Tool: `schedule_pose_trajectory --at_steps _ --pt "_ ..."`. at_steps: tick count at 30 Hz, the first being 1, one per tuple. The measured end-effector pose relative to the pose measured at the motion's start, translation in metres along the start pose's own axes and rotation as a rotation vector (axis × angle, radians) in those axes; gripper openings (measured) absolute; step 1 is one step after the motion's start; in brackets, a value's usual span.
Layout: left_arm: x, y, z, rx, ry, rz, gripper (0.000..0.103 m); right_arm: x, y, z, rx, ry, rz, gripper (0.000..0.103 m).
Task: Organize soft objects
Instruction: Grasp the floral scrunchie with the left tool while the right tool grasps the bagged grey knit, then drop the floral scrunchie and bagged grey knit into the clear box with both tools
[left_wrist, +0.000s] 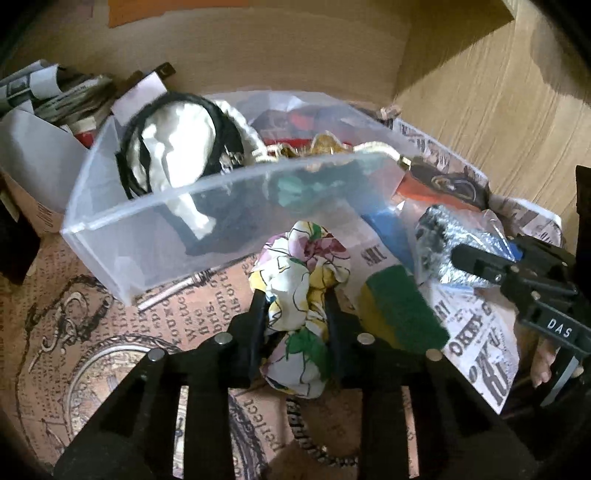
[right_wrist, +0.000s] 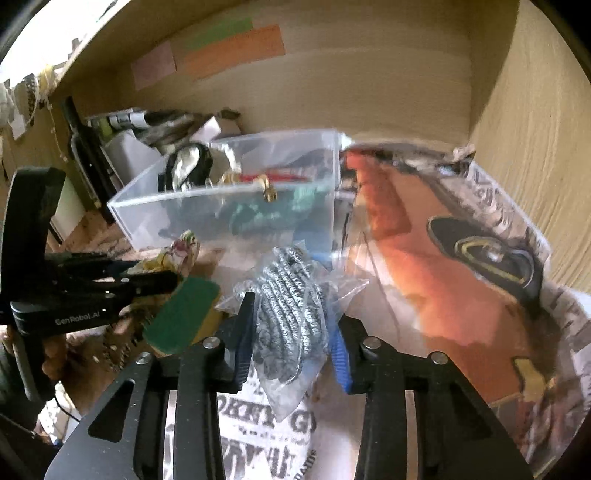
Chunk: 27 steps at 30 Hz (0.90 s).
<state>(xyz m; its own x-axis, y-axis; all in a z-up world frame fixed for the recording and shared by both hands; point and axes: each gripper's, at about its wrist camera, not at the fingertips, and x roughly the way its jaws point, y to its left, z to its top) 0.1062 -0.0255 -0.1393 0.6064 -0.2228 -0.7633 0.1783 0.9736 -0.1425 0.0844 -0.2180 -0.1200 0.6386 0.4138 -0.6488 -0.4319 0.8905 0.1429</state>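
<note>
Gripping crumpled floral fabric scrunchie (left_wrist: 299, 295) in left gripper (left_wrist: 295, 306), bagged grey braided cord bundle (right_wrist: 291, 314) in right gripper (right_wrist: 291, 332), both just before clear plastic bin (left_wrist: 155, 218) near wooden shelf's back wall. Risking slippery bag sliding free, or scrunchie snagging bin's front rim.

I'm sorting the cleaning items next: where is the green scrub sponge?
The green scrub sponge lies on the printed paper between the two grippers, just right of the floral scrunchie in the left gripper, in front of the clear bin.
</note>
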Motion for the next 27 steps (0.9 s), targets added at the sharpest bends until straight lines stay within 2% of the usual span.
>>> schedule_pose_trajectory --at_steps 11,18,23,27 --pt "-0.062 0.005 0.021 -0.018 -0.187 0.008 0.028 -0.032 0.008 0.039 -0.017 -0.173 0.015 0.033" --pt "-0.087 0.018 0.042 -0.052 -0.283 0.040 0.028 -0.034 0.021 0.069 -0.053 -0.267 0.044 0.033" --pt "-0.094 0.032 0.053 -0.072 -0.312 0.070 0.028 -0.024 0.030 0.087 -0.077 -0.291 0.061 0.033" --pt "-0.088 0.042 0.064 -0.088 -0.307 0.087 0.028 -0.007 0.037 0.097 -0.090 -0.275 0.063 0.033"
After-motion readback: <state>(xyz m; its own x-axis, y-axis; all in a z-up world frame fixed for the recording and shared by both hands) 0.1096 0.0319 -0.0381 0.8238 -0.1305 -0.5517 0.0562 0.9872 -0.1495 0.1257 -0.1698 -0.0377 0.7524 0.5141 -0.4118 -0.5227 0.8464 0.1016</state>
